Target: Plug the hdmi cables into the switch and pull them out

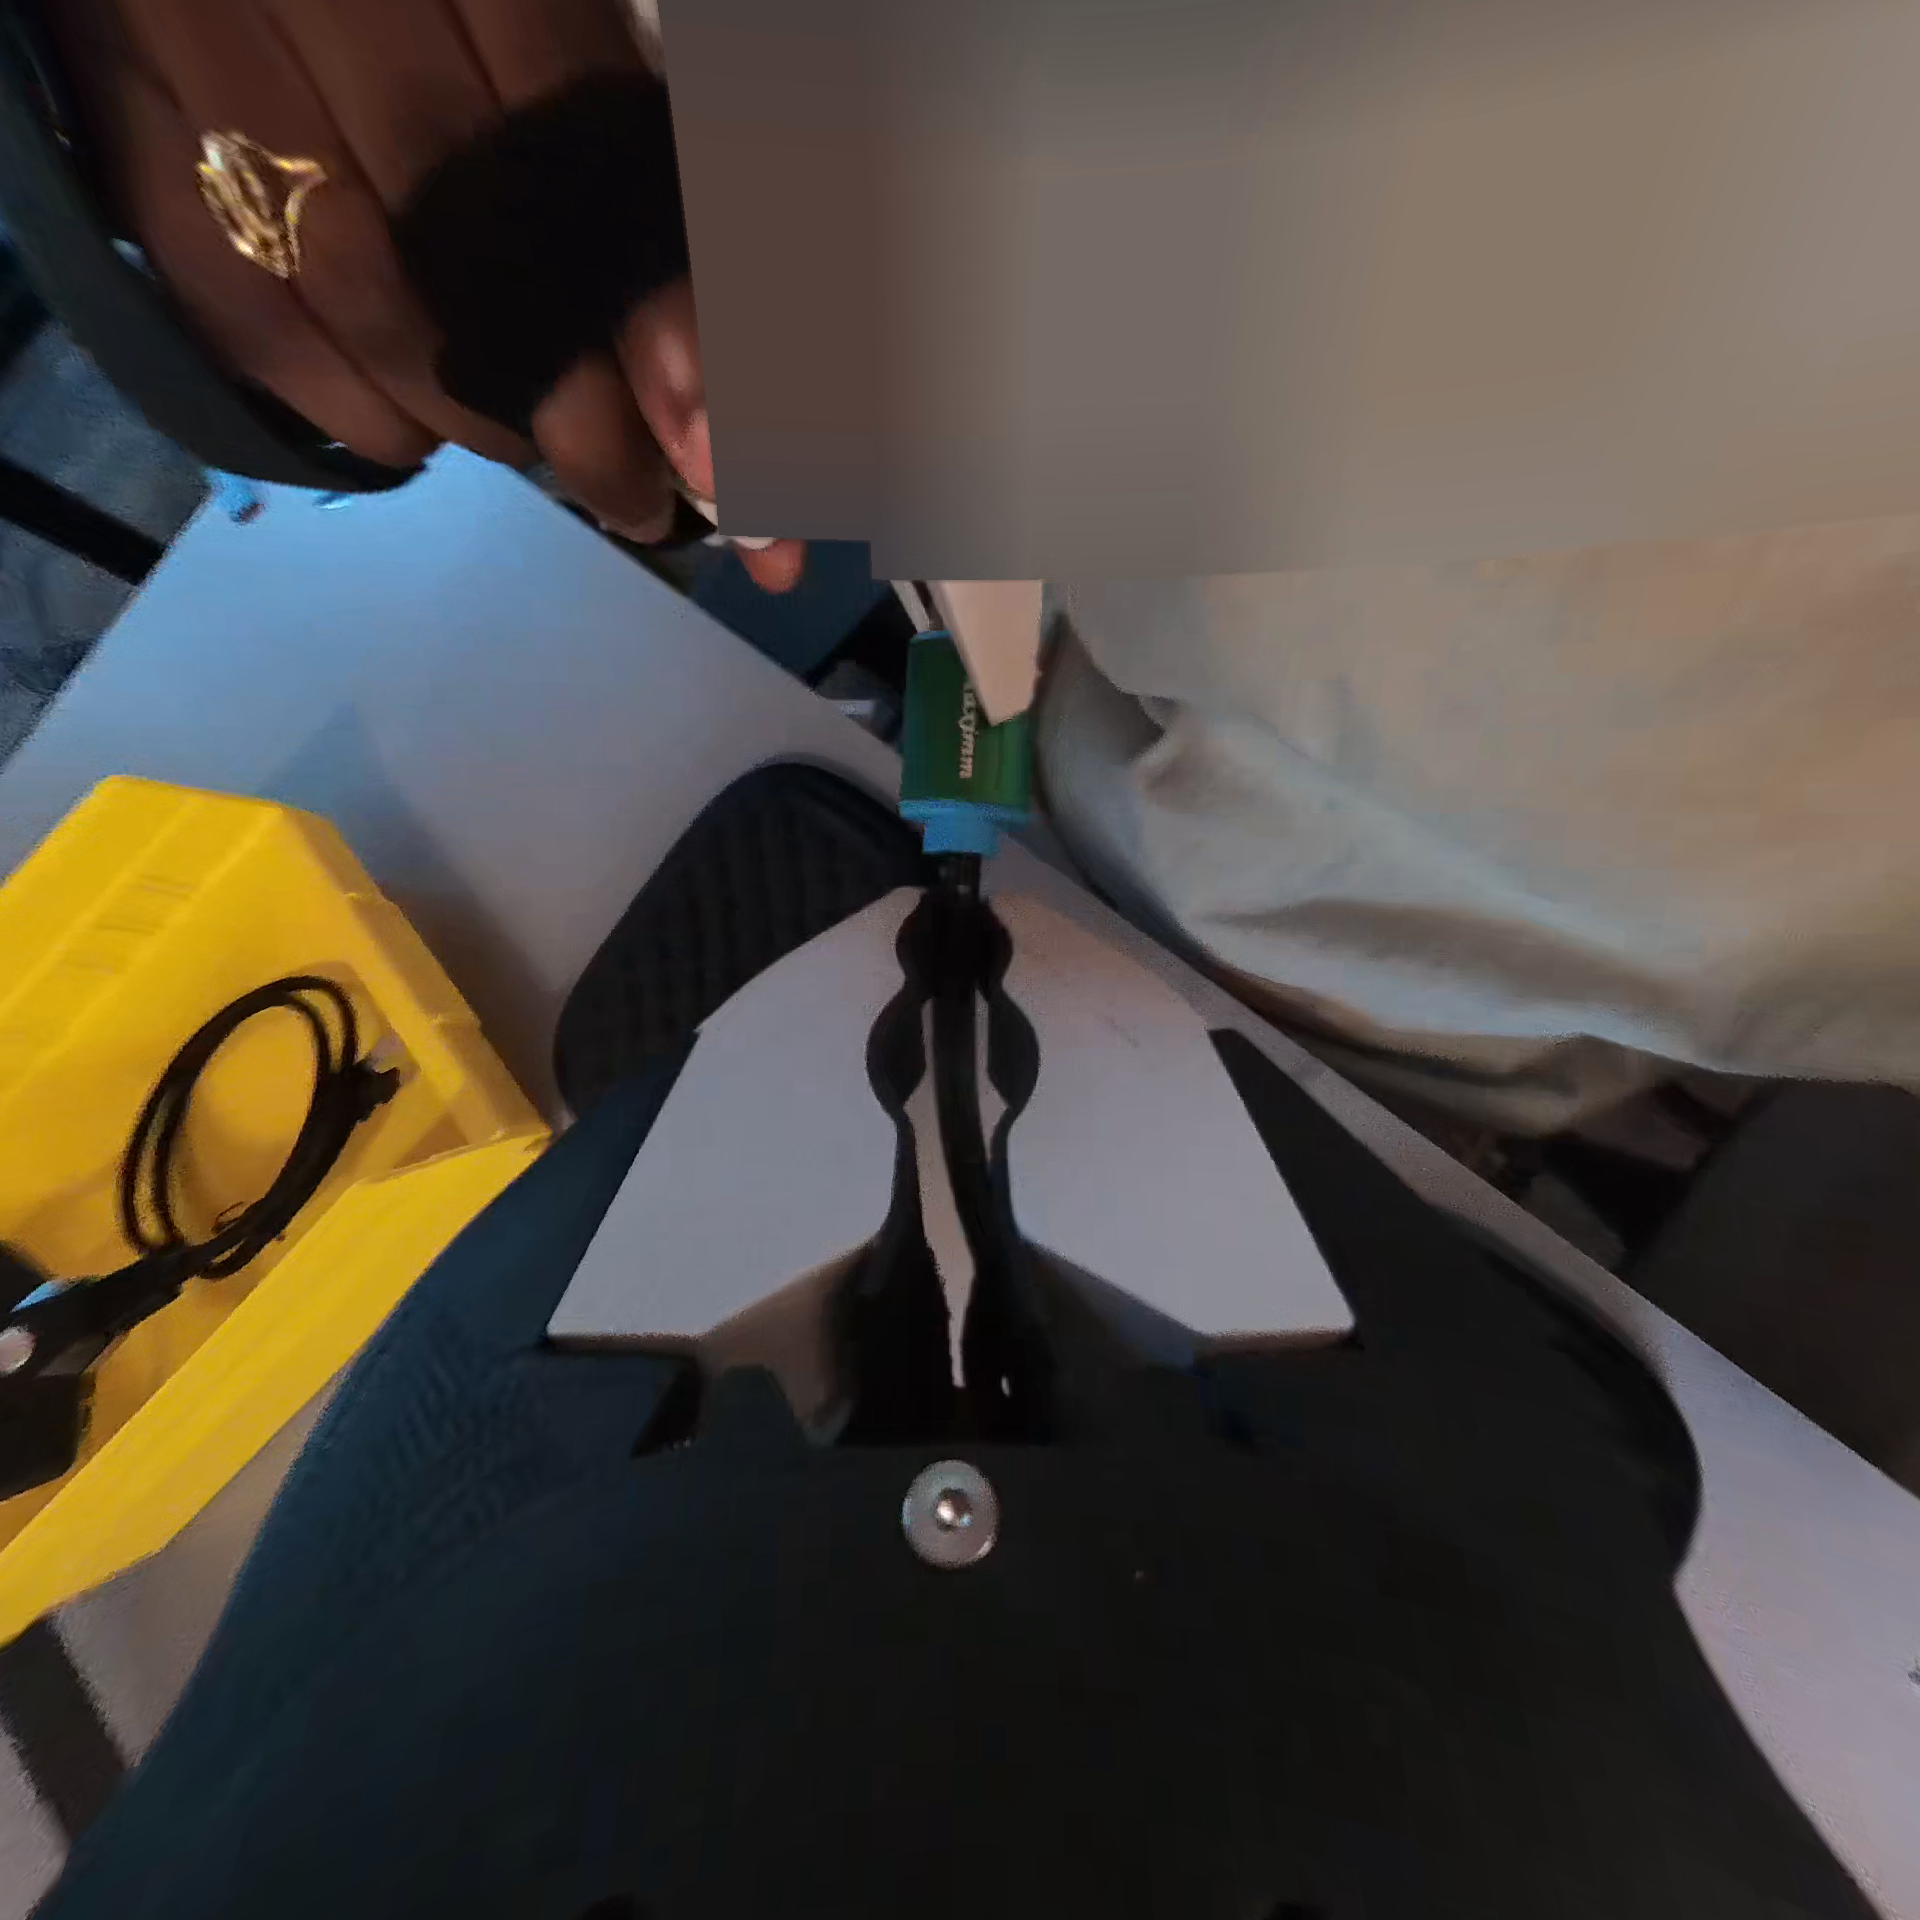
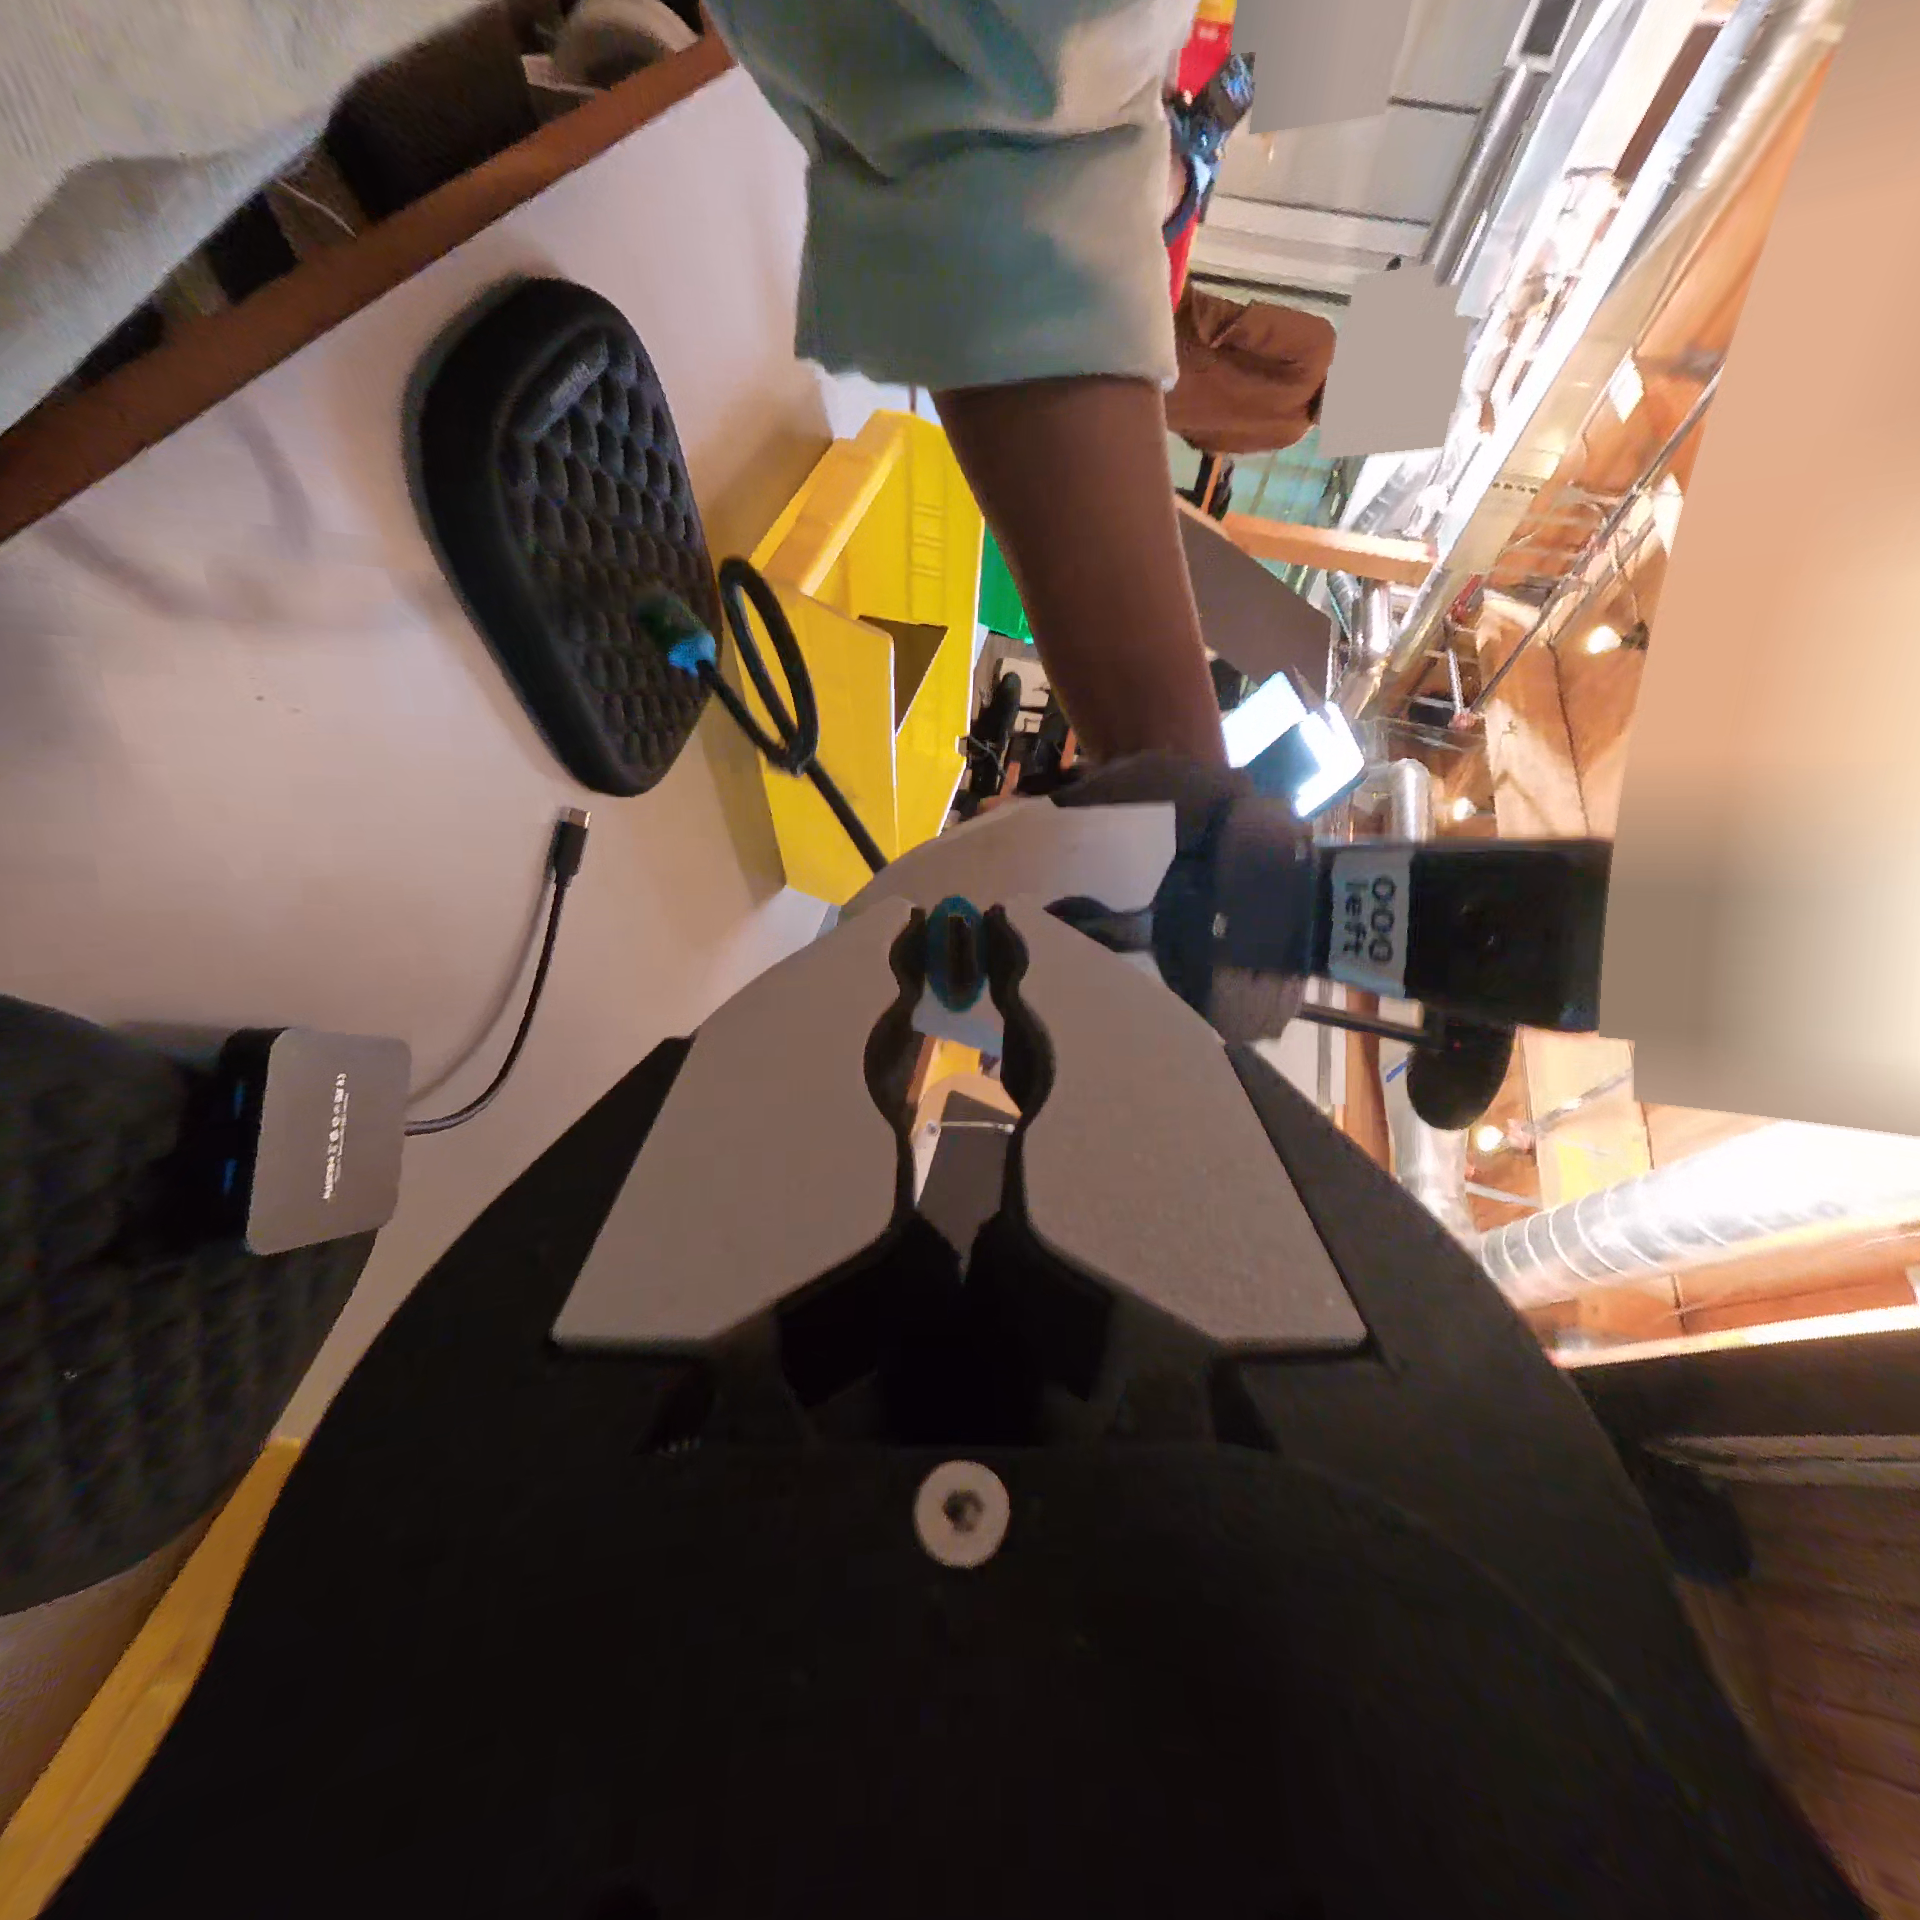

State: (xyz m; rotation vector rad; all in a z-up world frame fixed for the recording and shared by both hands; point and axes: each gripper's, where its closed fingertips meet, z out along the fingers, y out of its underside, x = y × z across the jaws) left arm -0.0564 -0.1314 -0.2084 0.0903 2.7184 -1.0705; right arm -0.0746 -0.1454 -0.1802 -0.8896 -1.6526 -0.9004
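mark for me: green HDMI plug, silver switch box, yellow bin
green HDMI plug with blue collar [image 1: 951, 727], left wrist view, on its green shell.
silver flat switch box [image 2: 327, 1138], right wrist view, middle of its top face.
yellow plastic bin [image 1: 135, 935], left wrist view, on its near rim.

A black cable with a green-and-blue plug [image 1: 954, 736] was held in the air; the grey switch [image 2: 324, 1141] lay flat on the table.
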